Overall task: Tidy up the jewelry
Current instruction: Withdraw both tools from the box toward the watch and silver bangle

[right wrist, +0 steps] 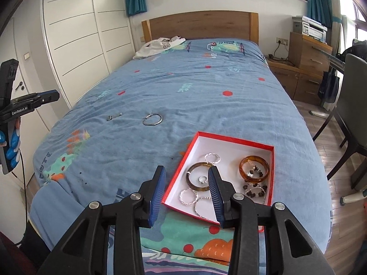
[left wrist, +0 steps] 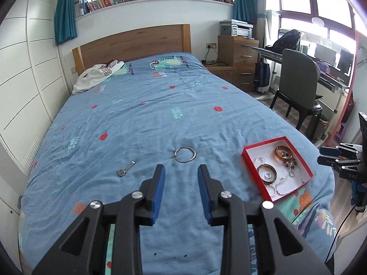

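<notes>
Right, both of my hand-held grippers are up over the foot end of the bed (left wrist: pixel 142 123), angled down. Left hand-held gripper (left wrist: pixel 181 171): jaws apart, nothing between the blue pads, only blanket below. Right hand-held gripper (right wrist: pixel 187 174): jaws also apart and empty, hanging over the near left corner of the red box (right wrist: pixel 236 141).

The box sits on the blanket near the bed's foot end, toward the right edge. Inside I see two amber bangles (right wrist: pixel 254 169), several silver rings (right wrist: pixel 212 158), a bead string and a thin chain (left wrist: pixel 284 180).

Left out on the blanket: a silver bangle (left wrist: pixel 185 154), toward the middle of the bed and well apart from the box, and a wristwatch (left wrist: pixel 125 169) further toward the left edge. Neither gripper touches them.

A white garment (left wrist: pixel 96 75) lies at the headboard end, left corner.
</notes>
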Motion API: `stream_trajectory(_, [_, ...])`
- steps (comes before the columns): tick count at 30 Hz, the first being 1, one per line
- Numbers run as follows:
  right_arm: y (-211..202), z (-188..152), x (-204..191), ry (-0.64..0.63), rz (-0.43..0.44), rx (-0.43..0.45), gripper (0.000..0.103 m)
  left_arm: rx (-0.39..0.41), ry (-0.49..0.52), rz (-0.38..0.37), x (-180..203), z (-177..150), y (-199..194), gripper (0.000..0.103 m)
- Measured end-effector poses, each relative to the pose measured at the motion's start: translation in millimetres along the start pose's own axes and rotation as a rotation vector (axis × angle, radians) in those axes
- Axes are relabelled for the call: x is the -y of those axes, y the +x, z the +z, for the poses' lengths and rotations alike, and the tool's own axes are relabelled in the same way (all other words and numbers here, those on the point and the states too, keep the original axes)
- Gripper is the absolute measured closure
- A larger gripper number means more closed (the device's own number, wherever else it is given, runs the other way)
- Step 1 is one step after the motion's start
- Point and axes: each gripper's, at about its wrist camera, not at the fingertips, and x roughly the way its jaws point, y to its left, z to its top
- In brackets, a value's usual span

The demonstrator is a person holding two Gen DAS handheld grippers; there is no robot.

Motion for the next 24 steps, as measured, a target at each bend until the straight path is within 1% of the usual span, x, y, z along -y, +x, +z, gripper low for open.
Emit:
stream_trajectory(3, [1, 11, -16, -0.02, 0.007, 0.007, 0.064, 0.002, -0.008, 0.032, -22, -7, -10, 0.06])
stream_trajectory(5, [5, 19, -27, -0.035, 0.014, 0.009, 0.064, 0.005, -0.014, 0.056, -36, -14, -14, 0.056])
stream_trajectory(9, [18, 35, -49, -0.061, 0.029, 0.003, 0.063, -0.012, -0.048, 0.099, -71, -27, -14, 0.055])
stream_trajectory(12, [32, 46, -61, -0.075, 0.044, -0.004, 0.06, -0.031, -0.082, 0.123, -95, -37, -8, 0.055])
stream_trajectory(16, [59, 59, -74, -0.092, 0.066, -0.025, 0.059, -0.065, -0.136, 0.152, -126, -52, 10, 0.054])
stream_trajectory(20, [93, 72, -84, -0.103, 0.091, -0.05, 0.059, -0.095, -0.174, 0.146, -144, -62, 39, 0.054])
stream_trajectory(24, [133, 82, -95, -0.126, 0.118, -0.092, 0.059, -0.129, -0.196, 0.128, -156, -67, 80, 0.054])
